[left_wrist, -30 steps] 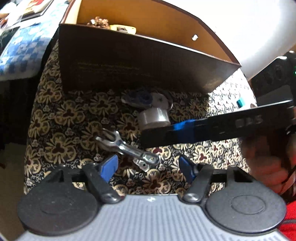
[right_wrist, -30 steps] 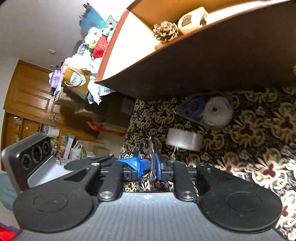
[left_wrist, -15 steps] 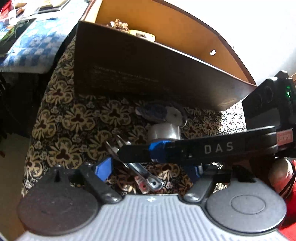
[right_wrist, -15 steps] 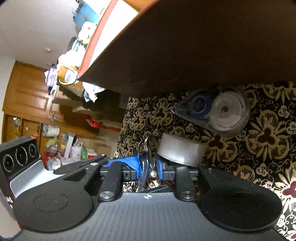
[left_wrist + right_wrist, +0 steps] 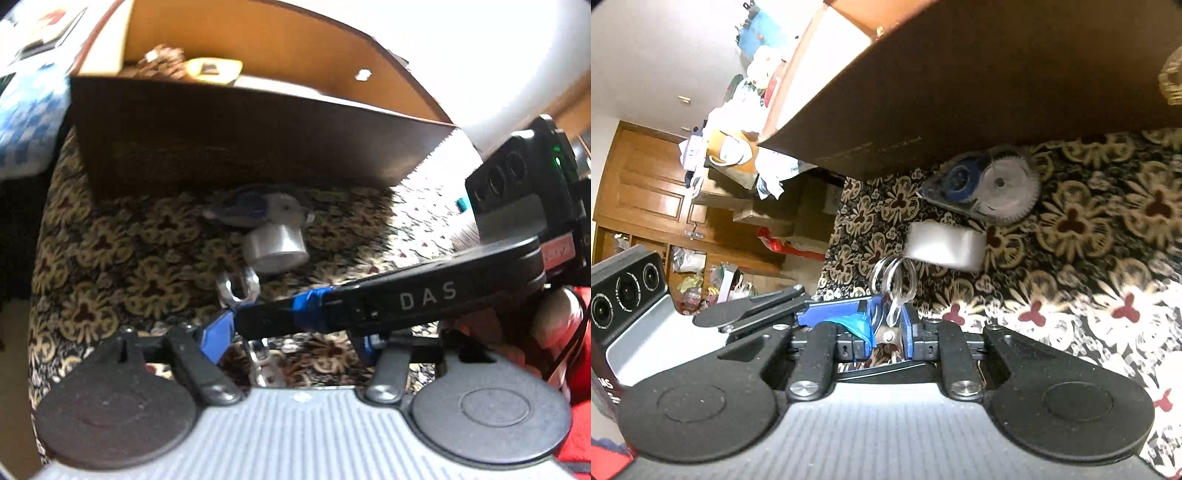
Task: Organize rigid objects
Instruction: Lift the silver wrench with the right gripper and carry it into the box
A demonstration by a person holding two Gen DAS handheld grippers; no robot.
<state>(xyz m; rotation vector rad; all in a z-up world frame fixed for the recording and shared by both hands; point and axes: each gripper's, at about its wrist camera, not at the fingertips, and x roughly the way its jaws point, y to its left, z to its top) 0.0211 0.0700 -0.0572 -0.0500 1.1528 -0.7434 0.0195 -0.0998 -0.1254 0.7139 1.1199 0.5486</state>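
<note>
In the left wrist view, the left hand-held gripper (image 5: 291,338) has its blue-padded fingers spread wide above a tabletop (image 5: 110,251) covered in dark cloth with a cream floral print. The right hand-held gripper (image 5: 236,315) reaches across it as a long black bar wrapped with blue tape, pinching a shiny metal tool (image 5: 238,286) whose looped end pokes out toward a squat roll of clear tape (image 5: 275,247). Behind the roll lies a translucent correction-tape dispenser (image 5: 255,208), close to the matte dark wall of an open cardboard box (image 5: 240,140).

In the right wrist view, the right hand-held gripper (image 5: 886,323) is pressed onto the metal tool (image 5: 894,284), its rounded chrome loops just beside the tape roll (image 5: 943,247). The dispenser (image 5: 982,190), showing a toothed grey wheel and a blue spool, sits against the box (image 5: 960,92).
</note>
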